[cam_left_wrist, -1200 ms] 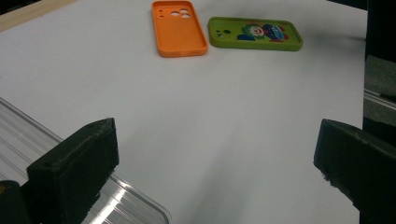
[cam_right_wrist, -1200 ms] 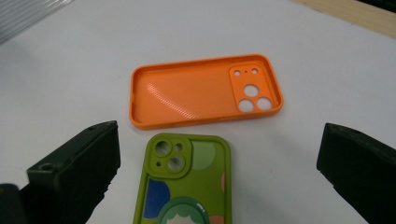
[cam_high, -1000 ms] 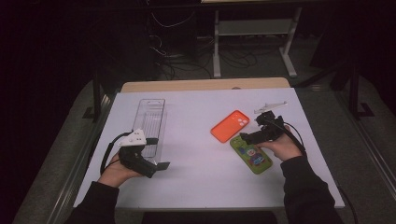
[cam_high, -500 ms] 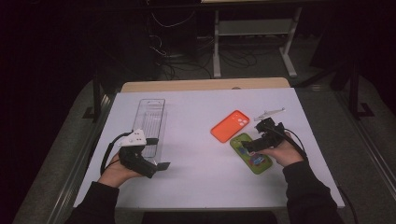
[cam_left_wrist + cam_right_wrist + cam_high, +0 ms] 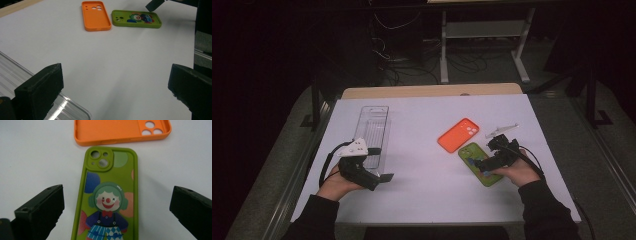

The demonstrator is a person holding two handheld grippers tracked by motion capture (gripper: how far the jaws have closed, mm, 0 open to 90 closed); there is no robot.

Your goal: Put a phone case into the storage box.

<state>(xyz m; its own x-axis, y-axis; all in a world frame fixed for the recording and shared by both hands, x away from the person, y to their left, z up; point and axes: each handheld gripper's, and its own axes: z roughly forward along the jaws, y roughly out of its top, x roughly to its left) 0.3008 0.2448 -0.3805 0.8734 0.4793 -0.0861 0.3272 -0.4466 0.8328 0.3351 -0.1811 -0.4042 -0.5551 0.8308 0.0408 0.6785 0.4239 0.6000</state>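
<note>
Our right gripper [image 5: 117, 212] hangs with fingers spread, the green phone case [image 5: 110, 195] between them; our left gripper [image 5: 115, 92] gapes wide beside the clear tray [image 5: 37, 87].

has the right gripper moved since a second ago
Yes. The right gripper has slid down the green case, away from the orange case and toward the person.

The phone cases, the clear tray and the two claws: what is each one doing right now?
Green case: flat, clown picture up, between the open jaws.
Orange case: flat, hollow side up.
Clear tray: flat, nothing inside.
Right claw: open over the green case.
Left claw: open, holding nothing.
</note>
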